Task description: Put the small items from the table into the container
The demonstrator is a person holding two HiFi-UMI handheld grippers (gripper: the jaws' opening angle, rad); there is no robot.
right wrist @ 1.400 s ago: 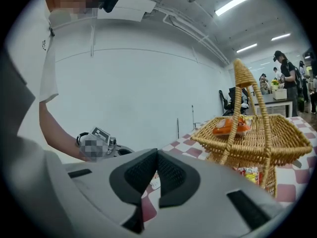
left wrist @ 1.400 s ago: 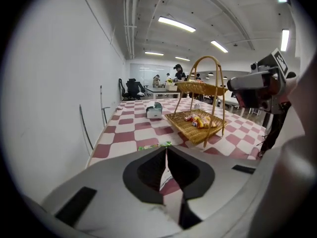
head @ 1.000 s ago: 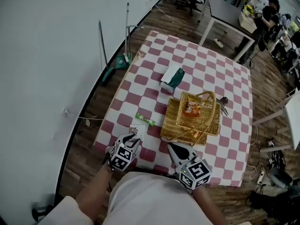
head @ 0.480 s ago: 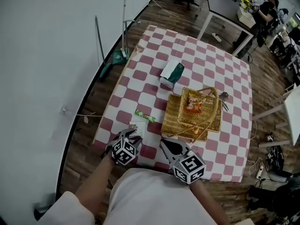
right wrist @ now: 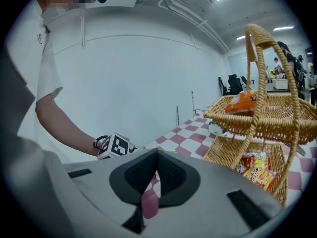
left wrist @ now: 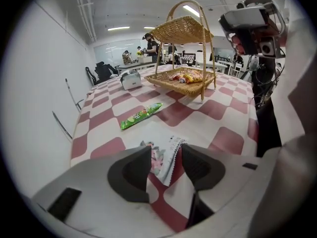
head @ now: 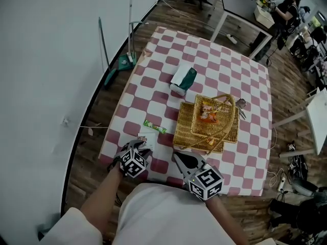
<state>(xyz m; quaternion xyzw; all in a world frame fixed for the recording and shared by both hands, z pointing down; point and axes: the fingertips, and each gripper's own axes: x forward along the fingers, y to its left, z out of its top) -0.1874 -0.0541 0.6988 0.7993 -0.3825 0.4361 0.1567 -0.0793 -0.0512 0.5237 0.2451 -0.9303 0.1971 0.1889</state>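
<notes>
Small sachet (left wrist: 173, 145) partly behind left hand-held gripper (left wrist: 166, 156)

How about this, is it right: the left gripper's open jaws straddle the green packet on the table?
Not quite. The left gripper view shows the left gripper, jaws open, straddling the white sachet on the table; the green packet lies farther ahead.

Head view overhead; others low (basket (head: 185, 130) shared).
</notes>
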